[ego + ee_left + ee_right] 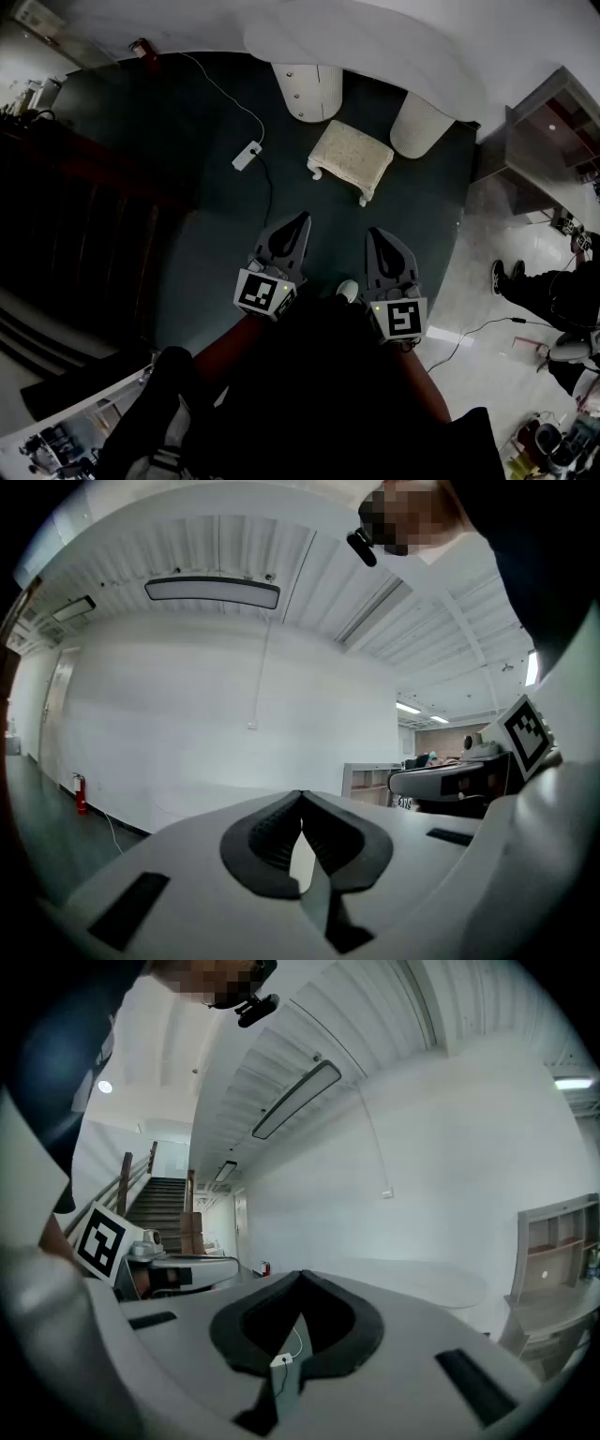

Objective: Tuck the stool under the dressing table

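The cream cushioned stool with short white legs is sitting out in the open on the dark green floor. It is resting at an angle in front of the white curved-top dressing table, not tucked under it. It is standing between the table's two round white pedestals, the left one a little apart and the right one just beside its far corner.

Both tools are hanging low, close to the person's body and well short of the stool. The left gripper is pointing toward the stool with its jaws pressed together, and nothing is sitting between them. The right gripper is doing the same alongside it, jaws closed and carrying nothing.

Over to the left, a white power strip is lying on the floor, its thin white cable trailing away toward the wall.
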Motion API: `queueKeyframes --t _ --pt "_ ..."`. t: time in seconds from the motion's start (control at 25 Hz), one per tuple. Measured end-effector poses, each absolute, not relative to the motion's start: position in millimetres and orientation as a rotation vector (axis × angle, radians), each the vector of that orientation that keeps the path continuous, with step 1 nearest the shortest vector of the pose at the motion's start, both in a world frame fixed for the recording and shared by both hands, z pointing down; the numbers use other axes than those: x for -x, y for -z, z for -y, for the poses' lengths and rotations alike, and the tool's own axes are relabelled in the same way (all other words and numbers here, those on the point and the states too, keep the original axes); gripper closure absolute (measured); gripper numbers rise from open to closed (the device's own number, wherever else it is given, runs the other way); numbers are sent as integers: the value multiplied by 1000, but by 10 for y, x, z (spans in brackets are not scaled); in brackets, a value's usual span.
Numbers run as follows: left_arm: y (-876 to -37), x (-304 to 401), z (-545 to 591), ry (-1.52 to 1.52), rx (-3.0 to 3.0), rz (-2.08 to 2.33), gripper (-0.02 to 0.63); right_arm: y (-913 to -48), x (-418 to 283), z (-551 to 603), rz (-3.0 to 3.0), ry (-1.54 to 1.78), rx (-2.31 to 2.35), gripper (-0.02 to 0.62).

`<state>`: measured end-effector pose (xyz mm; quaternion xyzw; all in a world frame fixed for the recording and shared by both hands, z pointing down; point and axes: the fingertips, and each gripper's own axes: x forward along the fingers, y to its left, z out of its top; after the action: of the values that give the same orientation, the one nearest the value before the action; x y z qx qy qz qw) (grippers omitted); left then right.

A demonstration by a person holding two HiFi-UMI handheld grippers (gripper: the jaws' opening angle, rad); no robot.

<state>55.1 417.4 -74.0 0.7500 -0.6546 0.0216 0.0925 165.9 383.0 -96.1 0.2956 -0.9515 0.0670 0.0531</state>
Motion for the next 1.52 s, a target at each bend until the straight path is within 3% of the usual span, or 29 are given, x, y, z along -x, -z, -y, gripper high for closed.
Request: queueKeyframes --t 0.52,0.92,1.52 --pt "736 -745 -4335 -56 -2184 2076 589 810 -2079 -3724 2914 -270 -890 557" --pt "475 -595 -4201 -65 -2207 1971 590 720 -2020 -3609 2934 -264 -936 557" --pt "276 607 -3223 34 -2360 1727 589 587 -792 -2685 2741 -261 -1104 557"
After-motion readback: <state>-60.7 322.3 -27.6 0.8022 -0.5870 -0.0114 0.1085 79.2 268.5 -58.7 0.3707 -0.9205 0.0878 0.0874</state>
